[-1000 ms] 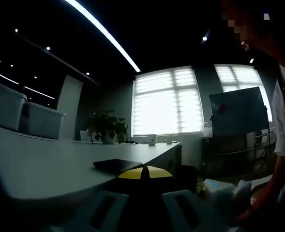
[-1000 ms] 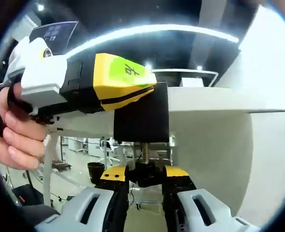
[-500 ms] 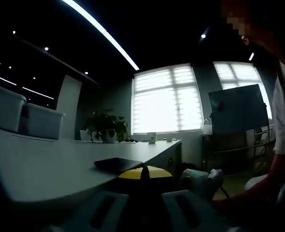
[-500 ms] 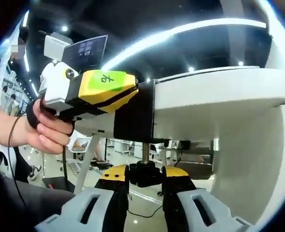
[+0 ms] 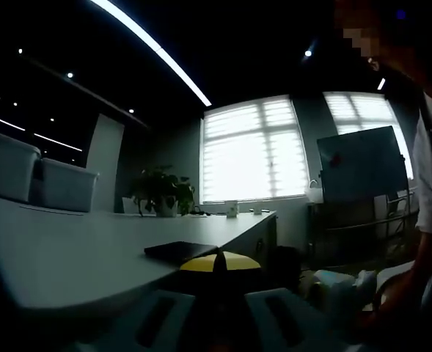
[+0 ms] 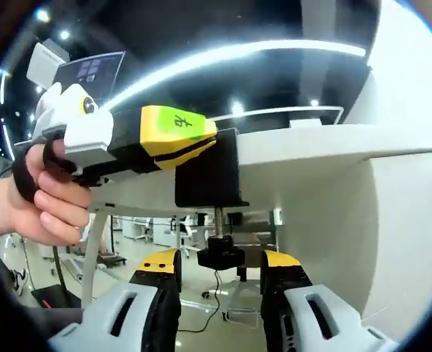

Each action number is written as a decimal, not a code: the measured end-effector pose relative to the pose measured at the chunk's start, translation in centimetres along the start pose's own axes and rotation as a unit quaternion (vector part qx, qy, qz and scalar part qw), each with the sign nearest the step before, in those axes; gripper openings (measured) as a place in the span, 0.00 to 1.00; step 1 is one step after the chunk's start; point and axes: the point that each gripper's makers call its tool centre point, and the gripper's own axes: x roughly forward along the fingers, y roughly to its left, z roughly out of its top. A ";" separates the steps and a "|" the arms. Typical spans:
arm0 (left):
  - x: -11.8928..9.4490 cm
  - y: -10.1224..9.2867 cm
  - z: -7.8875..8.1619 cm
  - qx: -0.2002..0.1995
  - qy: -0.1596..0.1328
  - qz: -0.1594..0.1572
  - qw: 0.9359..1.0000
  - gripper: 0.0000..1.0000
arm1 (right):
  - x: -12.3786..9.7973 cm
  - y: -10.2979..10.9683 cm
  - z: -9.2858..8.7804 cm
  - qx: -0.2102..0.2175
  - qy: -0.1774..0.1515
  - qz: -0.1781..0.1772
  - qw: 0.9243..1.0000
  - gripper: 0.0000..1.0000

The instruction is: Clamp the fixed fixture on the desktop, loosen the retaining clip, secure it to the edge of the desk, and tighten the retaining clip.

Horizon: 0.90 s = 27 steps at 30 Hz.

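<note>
While one tool grips and the other stands off, the clamp sits on the desk's edge.

Hand [image 6: 43, 202]: at far left of the right gripper view, wrapped round the left gripper's handle.

Left gripper [image 6: 201, 143]: yellow jaws closed on the top of the black fixture [image 6: 207, 172].

Fixture: hooked over the rim of the white desk [image 6: 311, 158], its threaded screw and black retaining clip [image 6: 220, 257] hanging beneath.

Right gripper [image 6: 221, 265]: jaws wide, one each side of the knob, not touching it.

Left gripper view: yellow tips together at the desk [image 5: 69, 249] edge; potted plant [image 5: 160, 194] by bright windows [image 5: 254, 154].
</note>
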 end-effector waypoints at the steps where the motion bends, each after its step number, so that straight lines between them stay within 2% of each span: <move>1: 0.0 0.0 0.0 0.000 -0.001 0.000 1.000 0.01 | 0.1 0.1 -0.3 -0.002 0.007 -0.002 1.000 0.41; 4: 0.0 0.0 0.0 0.001 -0.002 0.001 1.000 0.01 | 0.9 0.0 -1.0 -0.003 0.013 -0.008 1.000 0.46; 9: -0.1 0.1 0.1 0.000 -0.004 0.001 1.000 0.01 | 1.8 -0.5 -0.2 -0.001 0.010 -0.017 1.000 0.46; 11: -0.1 0.1 0.1 -0.001 -0.005 0.000 1.000 0.01 | 2.1 -0.7 0.0 -0.004 0.009 -0.023 1.000 0.44; 14: -0.1 0.1 0.1 -0.001 -0.004 0.000 1.000 0.01 | 2.0 -0.6 -0.2 0.001 0.013 -0.022 1.000 0.28; 23: 0.0 0.1 0.2 -0.002 -0.004 -0.001 1.000 0.01 | 2.1 -0.5 -0.6 -0.017 0.019 -0.016 1.000 0.26; 27: 0.0 0.1 0.2 0.000 -0.003 0.000 1.000 0.01 | 2.3 -0.2 -0.5 -0.016 0.016 0.010 1.000 0.26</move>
